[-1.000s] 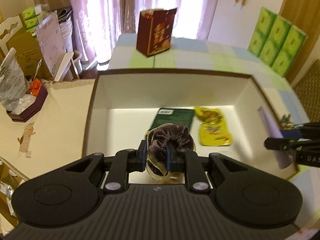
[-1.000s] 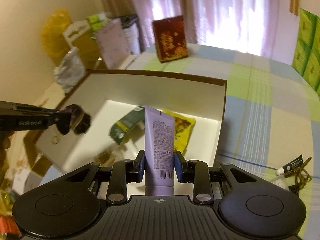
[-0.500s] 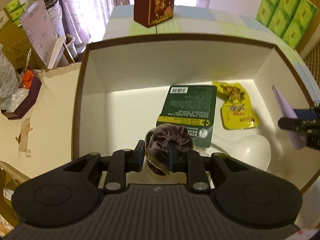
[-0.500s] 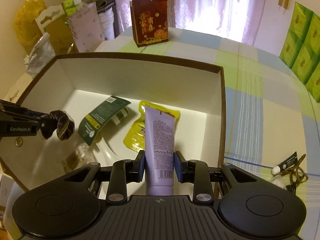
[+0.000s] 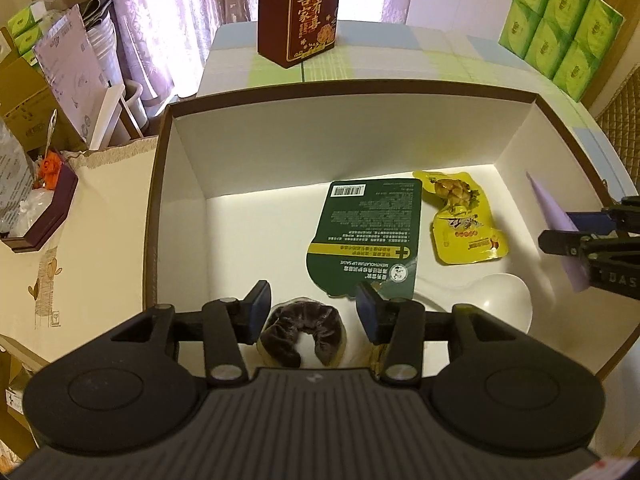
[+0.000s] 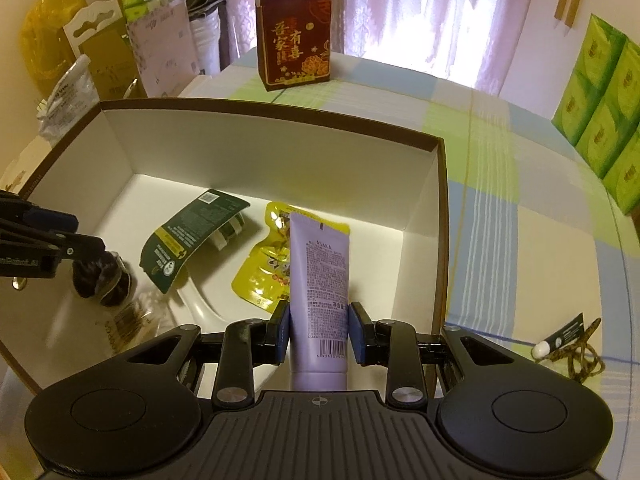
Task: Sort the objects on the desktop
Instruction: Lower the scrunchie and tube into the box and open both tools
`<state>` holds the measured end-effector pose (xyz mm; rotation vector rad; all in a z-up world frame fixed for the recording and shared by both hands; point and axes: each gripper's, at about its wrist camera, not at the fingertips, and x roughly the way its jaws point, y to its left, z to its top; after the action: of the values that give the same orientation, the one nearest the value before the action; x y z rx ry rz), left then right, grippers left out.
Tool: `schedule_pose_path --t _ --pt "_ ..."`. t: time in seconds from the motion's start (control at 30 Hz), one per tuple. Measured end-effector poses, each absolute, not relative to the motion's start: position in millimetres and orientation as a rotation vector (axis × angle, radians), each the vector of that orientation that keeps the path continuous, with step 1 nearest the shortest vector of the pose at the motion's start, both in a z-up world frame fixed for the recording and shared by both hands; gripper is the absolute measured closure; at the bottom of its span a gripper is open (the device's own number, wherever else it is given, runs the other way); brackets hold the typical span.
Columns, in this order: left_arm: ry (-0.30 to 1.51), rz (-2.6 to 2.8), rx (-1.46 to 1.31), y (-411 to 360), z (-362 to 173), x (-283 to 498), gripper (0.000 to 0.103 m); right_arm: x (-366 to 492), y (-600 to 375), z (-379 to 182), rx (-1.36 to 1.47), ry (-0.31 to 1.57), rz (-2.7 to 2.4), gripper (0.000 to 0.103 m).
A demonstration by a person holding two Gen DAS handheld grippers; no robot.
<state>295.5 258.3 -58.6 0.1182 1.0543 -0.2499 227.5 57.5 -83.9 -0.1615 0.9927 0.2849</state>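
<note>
Gaping wide, the left gripper (image 5: pixel 311 304) hangs over the scrunchie (image 5: pixel 303 330) in the box (image 5: pixel 352 128); lower centre. The right gripper's (image 6: pixel 319 330) fingers (image 6: pixel 282 330) clasp a lilac tube (image 6: pixel 320 280).

It looked like a room in a home. Pink curtains (image 6: pixel 420 4) hung by the window, a checked cloth covered the table (image 6: pixel 520 208), and green tissue packs (image 5: pixel 560 24) were stacked beside it.

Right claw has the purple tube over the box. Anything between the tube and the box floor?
Partly. The yellow snack pouch lies on the floor of the box just beyond the purple tube held by the right claw. Bare floor shows right of the pouch.
</note>
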Motion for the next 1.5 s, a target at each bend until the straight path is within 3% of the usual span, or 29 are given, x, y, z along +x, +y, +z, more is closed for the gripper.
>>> schedule_pose_path --t 0.37,0.43,0.5,0.67,0.83,1.5 --pt "1.035 -0.261 0.113 253 -50 288 0.044 231 58 -78 -0.188 0.955 0.307 0.072" --pt "1.035 -0.264 0.113 251 -49 285 0.040 228 59 -76 -0.191 0.950 0.310 0.059" --pt "1.038 -0.264 0.116 249 -48 283 0.034 223 61 -73 -0.194 0.934 0.314 0.038" --pt "1.038 -0.260 0.117 245 -43 277 0.020 218 65 -68 -0.197 0.933 0.339 0.027" --pt "1.023 -0.253 0.114 243 -36 271 0.012 211 69 -61 -0.195 0.912 0.345 0.004" --pt "0.972 -0.220 0.092 234 -12 238 0.007 180 65 -42 -0.210 0.844 0.391 0.002"
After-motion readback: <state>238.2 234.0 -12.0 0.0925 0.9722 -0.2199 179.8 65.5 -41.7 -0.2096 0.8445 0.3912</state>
